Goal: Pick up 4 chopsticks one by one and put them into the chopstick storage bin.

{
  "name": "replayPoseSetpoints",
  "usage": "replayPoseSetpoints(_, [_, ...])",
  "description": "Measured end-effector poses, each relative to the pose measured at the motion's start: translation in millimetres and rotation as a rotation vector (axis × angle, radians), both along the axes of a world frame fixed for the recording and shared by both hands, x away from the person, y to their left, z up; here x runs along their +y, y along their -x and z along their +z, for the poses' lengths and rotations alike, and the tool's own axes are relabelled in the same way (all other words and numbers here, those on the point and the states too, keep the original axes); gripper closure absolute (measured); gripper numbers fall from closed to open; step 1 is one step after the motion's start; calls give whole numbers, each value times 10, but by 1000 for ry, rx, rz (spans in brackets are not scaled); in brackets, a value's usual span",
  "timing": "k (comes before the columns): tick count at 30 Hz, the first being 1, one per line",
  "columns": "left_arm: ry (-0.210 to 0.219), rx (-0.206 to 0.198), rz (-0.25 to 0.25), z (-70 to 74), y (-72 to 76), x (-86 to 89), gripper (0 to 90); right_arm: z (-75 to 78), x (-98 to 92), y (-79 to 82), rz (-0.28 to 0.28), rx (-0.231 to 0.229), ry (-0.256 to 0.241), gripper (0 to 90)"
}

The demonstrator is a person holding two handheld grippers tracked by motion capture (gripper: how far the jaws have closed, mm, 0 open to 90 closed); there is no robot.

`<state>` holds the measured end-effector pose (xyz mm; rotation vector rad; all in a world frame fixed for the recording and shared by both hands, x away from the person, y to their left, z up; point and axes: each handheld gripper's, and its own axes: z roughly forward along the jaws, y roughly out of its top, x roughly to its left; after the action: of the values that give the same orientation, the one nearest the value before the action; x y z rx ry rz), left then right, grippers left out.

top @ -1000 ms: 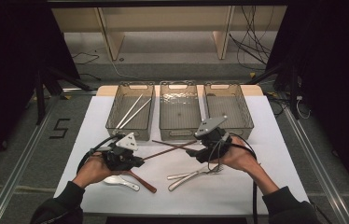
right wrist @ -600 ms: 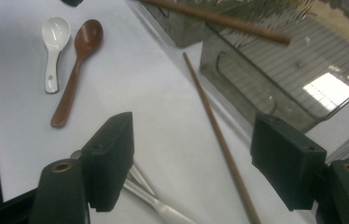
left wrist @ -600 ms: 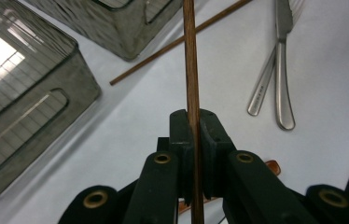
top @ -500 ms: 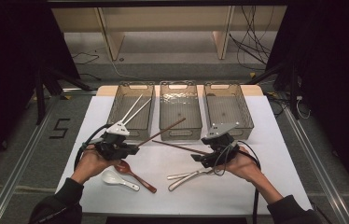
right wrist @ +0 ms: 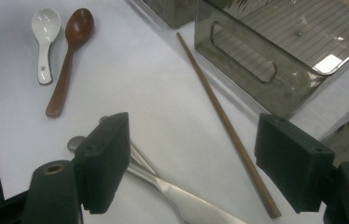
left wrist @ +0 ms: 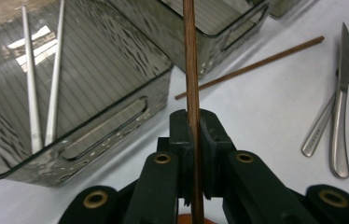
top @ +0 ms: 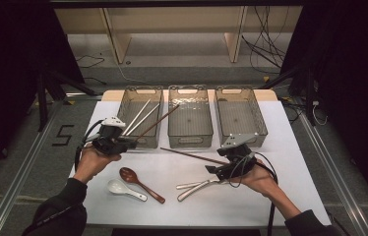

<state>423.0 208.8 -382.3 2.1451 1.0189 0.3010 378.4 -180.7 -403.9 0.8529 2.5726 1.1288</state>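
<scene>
My left gripper (top: pixel 125 143) (left wrist: pixel 195 140) is shut on a brown wooden chopstick (top: pixel 157 122) (left wrist: pixel 190 56), held in the air and slanting up over the left bin (top: pixel 128 107) (left wrist: pixel 116 112), which holds two silver chopsticks (top: pixel 140 118) (left wrist: pixel 42 88). A second brown chopstick (top: pixel 192 156) (right wrist: pixel 224 121) (left wrist: pixel 252 65) lies on the white table in front of the middle bin (top: pixel 189 138). My right gripper (top: pixel 215 169) (right wrist: pixel 193 163) hovers open just above that chopstick's near end, one jaw on each side of it.
A metal knife and fork (top: pixel 194 187) (right wrist: pixel 172 191) (left wrist: pixel 336 107) lie under my right gripper. A brown wooden spoon (top: pixel 140 183) (right wrist: pixel 67 60) and a white ceramic spoon (top: pixel 123 189) (right wrist: pixel 44 37) lie at the front left. The right bin (top: pixel 258 110) stands at the back.
My left gripper has lifted its chopstick toward the left bin. My right gripper has dropped lower and nearer, and the second chopstick now lies on the table between its open jaws.
</scene>
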Motion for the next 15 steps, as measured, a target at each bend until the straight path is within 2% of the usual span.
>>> replayPoseSetpoints(7, [2, -5, 79, 23, -223, 113, 849, -9, -12, 20, 6, 9, 4, 278])
replayPoseSetpoints(15, [-10, 26, 151, -11, -504, 134, 849, -11, -22, 28, 8, 10, 3, 279])
